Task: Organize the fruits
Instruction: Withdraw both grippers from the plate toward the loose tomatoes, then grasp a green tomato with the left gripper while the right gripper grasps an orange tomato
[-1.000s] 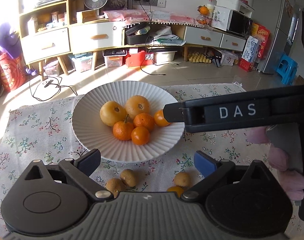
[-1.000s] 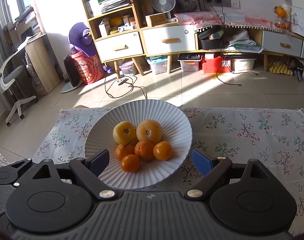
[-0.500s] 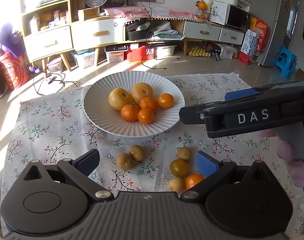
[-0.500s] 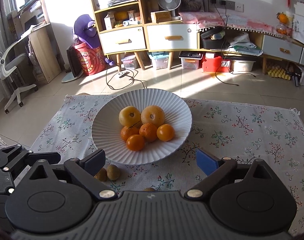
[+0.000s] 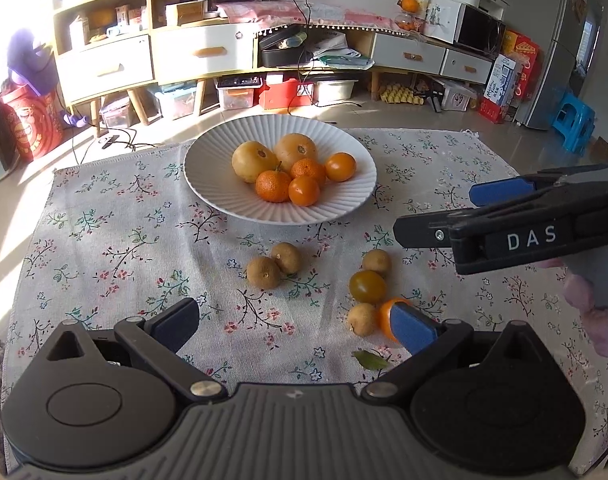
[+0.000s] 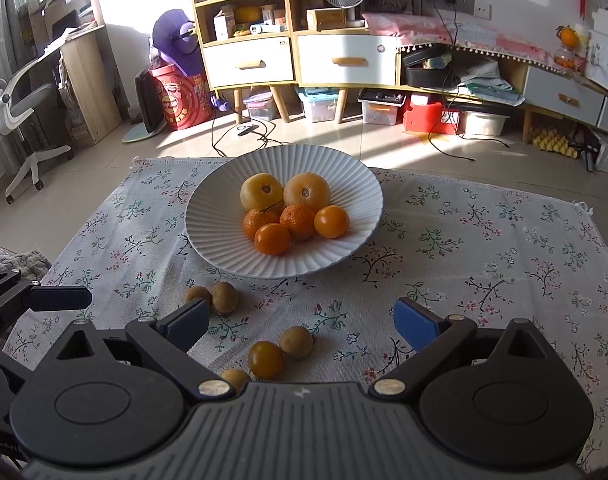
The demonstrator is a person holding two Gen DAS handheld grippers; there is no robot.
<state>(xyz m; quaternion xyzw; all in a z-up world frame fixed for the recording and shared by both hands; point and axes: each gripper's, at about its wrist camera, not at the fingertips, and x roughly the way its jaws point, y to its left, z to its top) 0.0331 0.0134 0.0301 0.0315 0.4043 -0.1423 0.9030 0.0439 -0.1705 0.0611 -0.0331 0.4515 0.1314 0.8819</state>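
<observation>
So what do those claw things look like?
Both are chunky black plastic claws with round side discs, ribbed grey middles and silver screws. The left claw and the right claw each have blue pads on their fingertips. The right one has white "DAS" letters on its side.

The ribbed white ceramic plate (image 5: 231, 200) sits toward the far edge of the floral-cloth desk (image 5: 103, 240), with bare cloth to the left and right of it. Nearer than the plate, two small round brown fruits (image 5: 275, 265) touch each other, and a cluster of small brown, olive and orange fruits (image 5: 367, 286) lies to their right, with a clear strip of cloth between the two groups. The right gripper (image 5: 436, 216) hangs over the cloth to the right of the plate.
</observation>
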